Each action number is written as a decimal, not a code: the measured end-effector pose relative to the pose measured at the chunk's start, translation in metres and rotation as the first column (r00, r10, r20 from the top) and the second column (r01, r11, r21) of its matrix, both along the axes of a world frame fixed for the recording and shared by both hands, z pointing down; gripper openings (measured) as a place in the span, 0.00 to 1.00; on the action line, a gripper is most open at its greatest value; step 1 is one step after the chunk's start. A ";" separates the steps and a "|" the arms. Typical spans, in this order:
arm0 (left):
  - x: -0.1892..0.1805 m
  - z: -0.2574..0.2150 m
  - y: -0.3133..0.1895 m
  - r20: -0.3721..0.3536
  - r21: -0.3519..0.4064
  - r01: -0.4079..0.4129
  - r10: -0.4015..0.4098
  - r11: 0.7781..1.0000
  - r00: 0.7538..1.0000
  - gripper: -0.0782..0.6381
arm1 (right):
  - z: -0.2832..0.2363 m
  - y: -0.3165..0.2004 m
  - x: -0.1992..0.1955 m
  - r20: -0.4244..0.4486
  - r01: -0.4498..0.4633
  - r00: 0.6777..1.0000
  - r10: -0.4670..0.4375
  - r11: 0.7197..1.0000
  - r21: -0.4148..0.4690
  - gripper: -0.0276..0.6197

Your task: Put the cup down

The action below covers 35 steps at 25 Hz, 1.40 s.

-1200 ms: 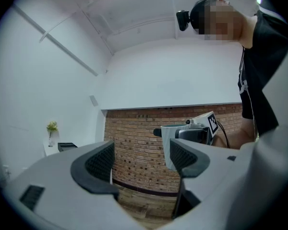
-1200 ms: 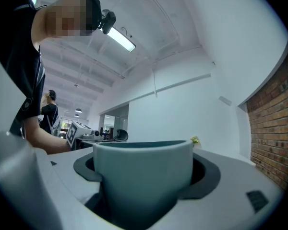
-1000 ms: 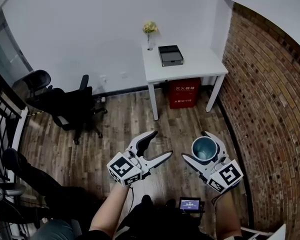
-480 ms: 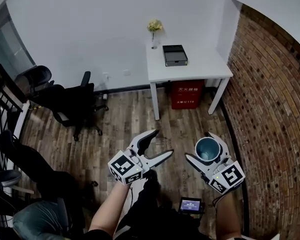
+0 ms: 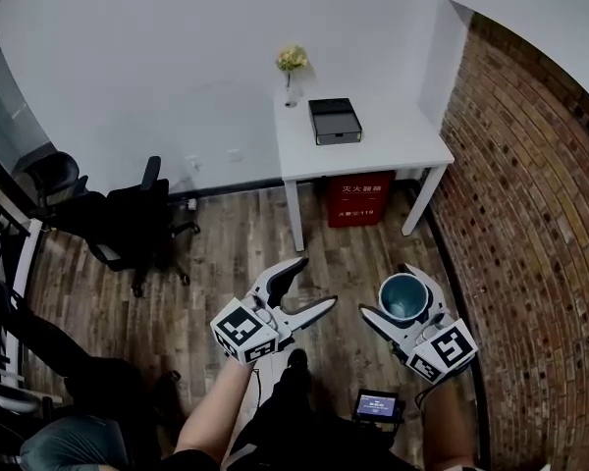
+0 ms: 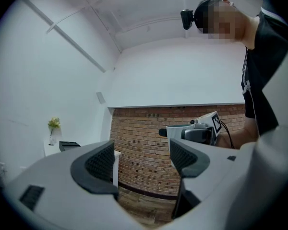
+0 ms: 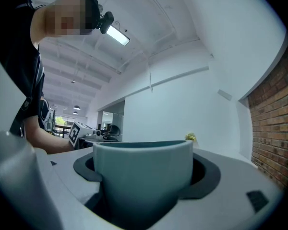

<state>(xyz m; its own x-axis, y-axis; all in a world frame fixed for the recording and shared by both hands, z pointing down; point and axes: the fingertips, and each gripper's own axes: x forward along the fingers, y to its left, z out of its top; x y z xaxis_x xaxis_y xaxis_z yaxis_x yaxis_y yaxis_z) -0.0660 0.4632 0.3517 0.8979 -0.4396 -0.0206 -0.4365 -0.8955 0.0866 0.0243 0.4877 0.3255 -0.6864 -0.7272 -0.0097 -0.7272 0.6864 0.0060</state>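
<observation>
1. Between my right gripper's [image 5: 391, 292] jaws: cup [image 5: 404, 298], blue-green, smooth, round, mouth up. Dark pads clamp its wall on both sides. It is held over the floor, near of the table and well apart from it.
2. Left gripper [image 5: 317, 283]: grey shell, ribbed black pads, jaws spread apart with nothing between them.
3. Marker cubes on both grippers: black-and-white square patterns, no words.
4. Far centre: white table [image 5: 373, 150], rectangular and thin-legged. On it are a black box [image 5: 334, 121] and a vase of yellow flowers [image 5: 293, 65].
5. Under the table: red box [image 5: 361, 197] with white lettering too small to read.
6. Right: red brick wall [image 5: 530, 224], rough and curving.
7. Floor [image 5: 226, 253]: wood planks, mottled brown.
8. Far left: black office chairs [image 5: 128, 229].
</observation>
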 end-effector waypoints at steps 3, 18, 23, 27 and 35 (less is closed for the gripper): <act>-0.007 0.001 -0.036 0.001 -0.002 -0.015 0.015 1.000 1.000 0.60 | 0.000 -0.036 -0.007 0.008 -0.015 1.000 0.015 1.000 -0.005 0.72; -0.043 -0.003 -0.193 0.002 0.003 -0.084 0.084 0.996 0.996 0.60 | -0.005 -0.191 -0.047 0.003 -0.091 0.996 0.091 0.996 -0.006 0.72; -0.051 0.000 -0.225 -0.003 -0.004 -0.082 0.082 0.997 0.997 0.60 | -0.002 -0.220 -0.054 -0.003 -0.108 0.994 0.108 0.994 -0.008 0.72; -0.049 -0.001 -0.241 -0.004 -0.007 -0.092 0.092 0.996 0.996 0.60 | -0.002 -0.236 -0.053 -0.009 -0.111 0.994 0.111 0.994 -0.011 0.72; -0.043 0.013 -0.274 -0.003 -0.017 -0.073 0.073 0.997 0.997 0.60 | 0.009 -0.275 -0.047 -0.007 -0.089 0.996 0.089 0.996 -0.010 0.72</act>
